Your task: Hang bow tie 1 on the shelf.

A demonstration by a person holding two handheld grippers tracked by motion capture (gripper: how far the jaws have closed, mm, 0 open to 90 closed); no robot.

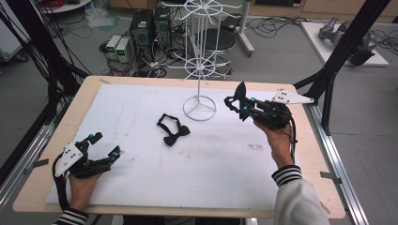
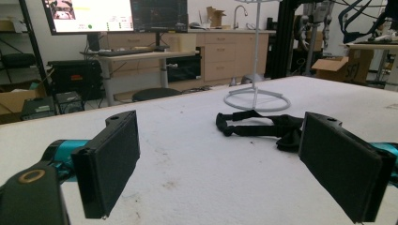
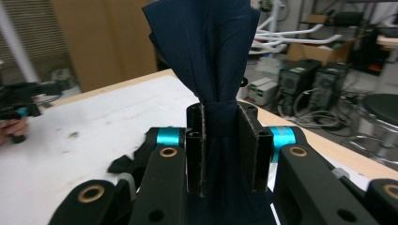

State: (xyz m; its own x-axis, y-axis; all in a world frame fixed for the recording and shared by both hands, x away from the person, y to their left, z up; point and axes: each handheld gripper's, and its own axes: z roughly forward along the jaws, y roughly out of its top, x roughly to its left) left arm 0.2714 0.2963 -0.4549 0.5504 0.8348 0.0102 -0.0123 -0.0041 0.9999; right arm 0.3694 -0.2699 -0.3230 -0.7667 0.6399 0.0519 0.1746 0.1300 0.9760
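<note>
High view: white wire display stand (image 1: 199,70) rises at the far middle of the white-covered wooden table (image 1: 225,164). The right gripper (image 1: 236,104), just right of the stand's ring base, is lifted off the table and clamps a dark navy fabric bow tie (image 1: 241,92) by its knot, probably so the wings stay free for hanging on the stand. A second, black bow tie with its strap (image 1: 172,131) lies flat just in front of the stand, left of its base. The left gripper (image 1: 103,144) rests low, well apart from the stand at the near left.

Left gripper view: jaws wide apart, nothing between them; black tie (image 2: 263,126) and stand base (image 2: 256,98) lie ahead, likely waiting.

Right gripper view: pads (image 3: 197,154) pinch the navy tie's (image 3: 206,51) knot; wing fans upward.
</note>
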